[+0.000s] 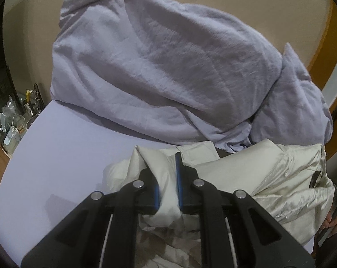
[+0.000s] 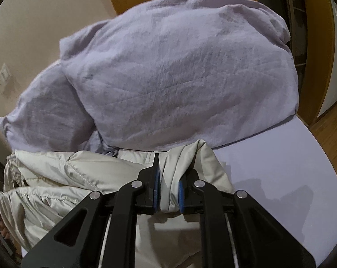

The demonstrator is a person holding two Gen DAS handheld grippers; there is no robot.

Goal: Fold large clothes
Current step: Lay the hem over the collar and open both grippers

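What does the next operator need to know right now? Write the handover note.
Left hand-held gripper: shut on a fold of the cream jacket.
Right hand-held gripper: shut on another fold of the same jacket.
The jacket lies bunched on the lavender bed sheet, in front of the lavender duvet.
Done: both ends gripped.
Left: spread it flat, then fold.

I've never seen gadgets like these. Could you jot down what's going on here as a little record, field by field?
Setting: bed with lavender sheet
Garment: cream jacket, crumpled at the near edge
Behind it: bunched lavender duvet
Left gripper: shut on a fold of the jacket
Right gripper: shut on another fold of the jacket
Bedside: shelf of small items, too blurred to name
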